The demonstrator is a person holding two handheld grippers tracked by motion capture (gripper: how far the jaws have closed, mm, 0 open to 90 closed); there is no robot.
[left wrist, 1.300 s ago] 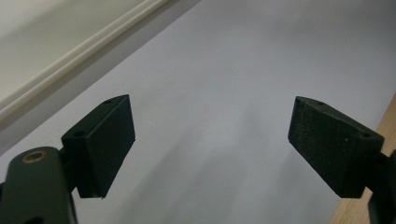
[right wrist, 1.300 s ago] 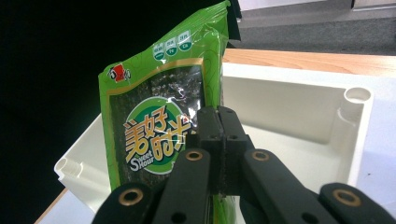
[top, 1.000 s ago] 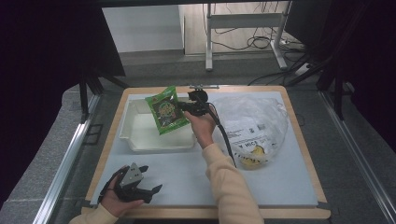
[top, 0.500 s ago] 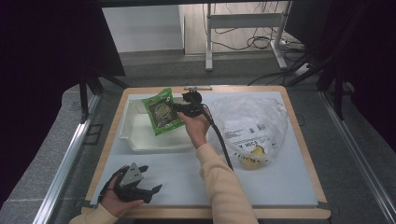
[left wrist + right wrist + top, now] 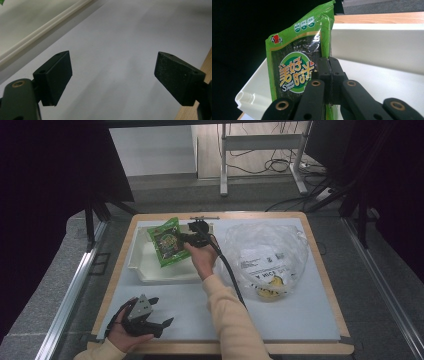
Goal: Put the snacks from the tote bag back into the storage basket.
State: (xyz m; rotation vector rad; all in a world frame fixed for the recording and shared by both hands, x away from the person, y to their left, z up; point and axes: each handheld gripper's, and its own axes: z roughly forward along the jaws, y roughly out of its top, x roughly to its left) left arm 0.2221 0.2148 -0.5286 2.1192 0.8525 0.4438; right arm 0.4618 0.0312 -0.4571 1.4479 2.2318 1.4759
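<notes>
Left gripper (image 5: pixel 150 319): near table edge, jaws spread wide over the white mat (image 5: pixel 120 55), gripping nothing.
Right gripper (image 5: pixel 188 239): jaws pinched together on the green foil seaweed snack packet (image 5: pixel 168 241), held above the shallow white plastic tray (image 5: pixel 137 262).
Tray contents: hard to make out beneath the packet.
Clear crinkled plastic bag (image 5: pixel 265 255): right of the tray, something yellow inside, indistinct.

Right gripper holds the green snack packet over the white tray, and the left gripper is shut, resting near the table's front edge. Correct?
Not quite: the left gripper is open; the left gripper view shows its jaws wide apart with bare table between them. The rest holds: the right gripper is shut on the green snack packet over the white tray.
</notes>
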